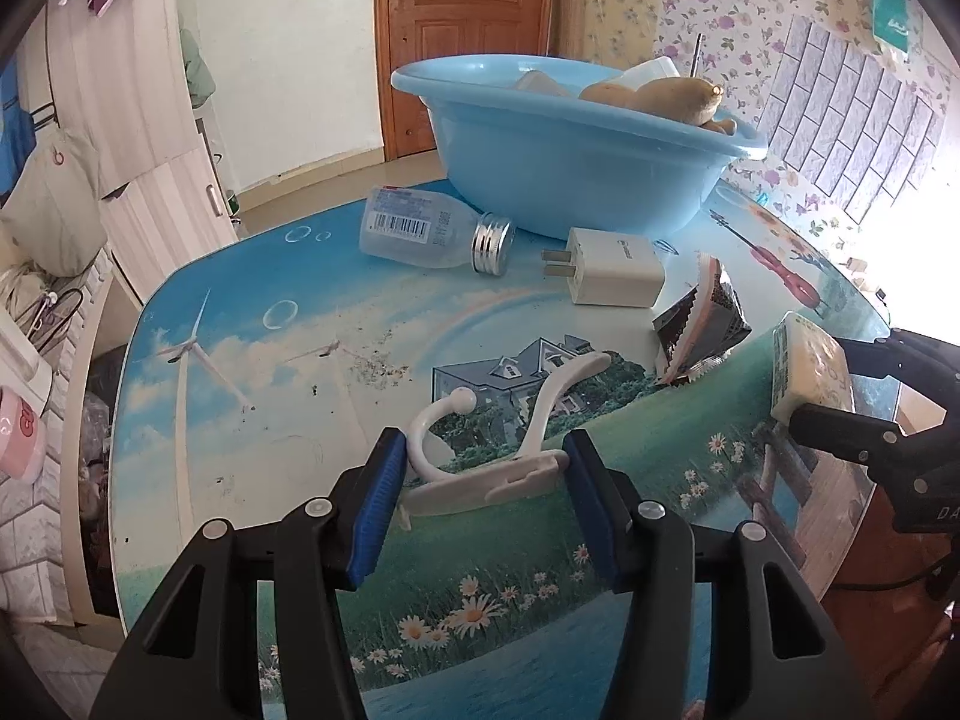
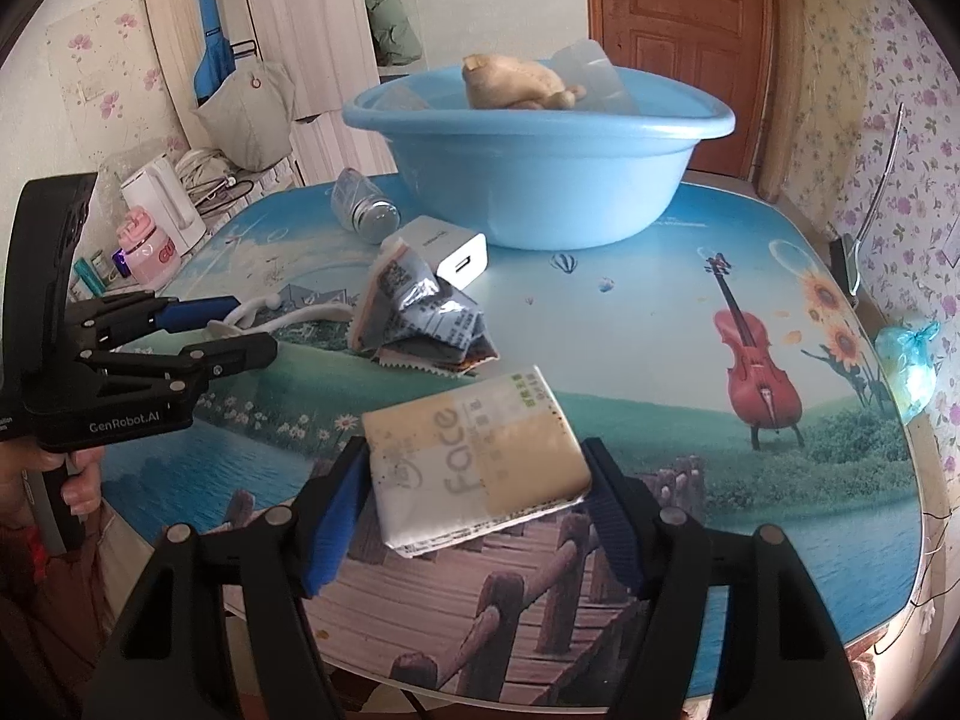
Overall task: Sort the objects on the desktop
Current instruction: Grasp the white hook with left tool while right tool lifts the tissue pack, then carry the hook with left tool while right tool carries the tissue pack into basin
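The sorting looks partly done: the blue basin (image 1: 558, 180) at the far side of the table (image 2: 630, 324) already holds a few things — a tan, lumpy item (image 2: 516, 84) and some pale pieces behind it that are hard to name. Several objects are left on the tabletop: a clear bottle (image 1: 420, 228) on its side just in front of the basin, a white charger (image 1: 612, 267) beside it, and a crumpled snack wrapper (image 2: 420, 318) nearer the middle. Two more are being handled now. The left gripper (image 1: 477, 474) has its blue pads against both ends of a white plastic hook (image 1: 480, 456), which still appears to rest on the table, so the grasp seems made but nothing is lifted. The right gripper (image 2: 474, 498) brackets a tissue pack (image 2: 474, 456) (printed "Face"); its fingers sit at the pack's two sides and seem to touch it, though how firmly they press is unclear. Judging by this, five items remain outside the basin.
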Motion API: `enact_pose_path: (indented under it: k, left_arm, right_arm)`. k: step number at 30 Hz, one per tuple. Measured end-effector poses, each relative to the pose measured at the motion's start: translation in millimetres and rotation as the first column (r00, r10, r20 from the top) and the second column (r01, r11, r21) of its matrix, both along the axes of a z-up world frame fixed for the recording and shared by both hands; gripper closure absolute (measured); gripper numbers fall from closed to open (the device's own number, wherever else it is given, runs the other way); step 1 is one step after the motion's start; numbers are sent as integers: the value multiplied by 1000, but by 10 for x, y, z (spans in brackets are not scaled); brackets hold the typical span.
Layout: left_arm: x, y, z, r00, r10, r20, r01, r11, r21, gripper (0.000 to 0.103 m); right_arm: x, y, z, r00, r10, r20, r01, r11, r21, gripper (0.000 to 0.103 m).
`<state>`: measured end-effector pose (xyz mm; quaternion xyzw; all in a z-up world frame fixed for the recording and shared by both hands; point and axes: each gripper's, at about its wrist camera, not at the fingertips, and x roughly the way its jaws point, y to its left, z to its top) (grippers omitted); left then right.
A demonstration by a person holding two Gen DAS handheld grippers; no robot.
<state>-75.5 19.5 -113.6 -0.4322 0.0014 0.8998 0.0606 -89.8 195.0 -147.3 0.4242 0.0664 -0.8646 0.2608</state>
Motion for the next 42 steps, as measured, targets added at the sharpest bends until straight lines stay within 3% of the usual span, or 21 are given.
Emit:
enact_pose_path:
  k: [14,19,30,35,42]
  left_arm:
    - [117,-179,488,994,53,-93,-46,996,77,50]
    - [113,-116,808,988,21,-151,-8,996,85,50]
    - [-170,76,1270,970,-25,-244,50,994,95,50]
    - [-397,122,1347,967,-33,-252,58,994,94,50]
    - [-800,223,1241,975,-52,-217,73,993,92,50]
  right_arm:
    - [8,67,246,999,-22,-44,18,996,-90,34]
    - [-7,83,398,998,-43,-39,38,994,-106,34]
    - [-209,104,885,988,-52,-147,24,983,-183,34]
    - [-390,98,967,985,-53,-166,19,980,-198,34]
    - [-707,145,965,983,-75,-165,40,978,-207,34]
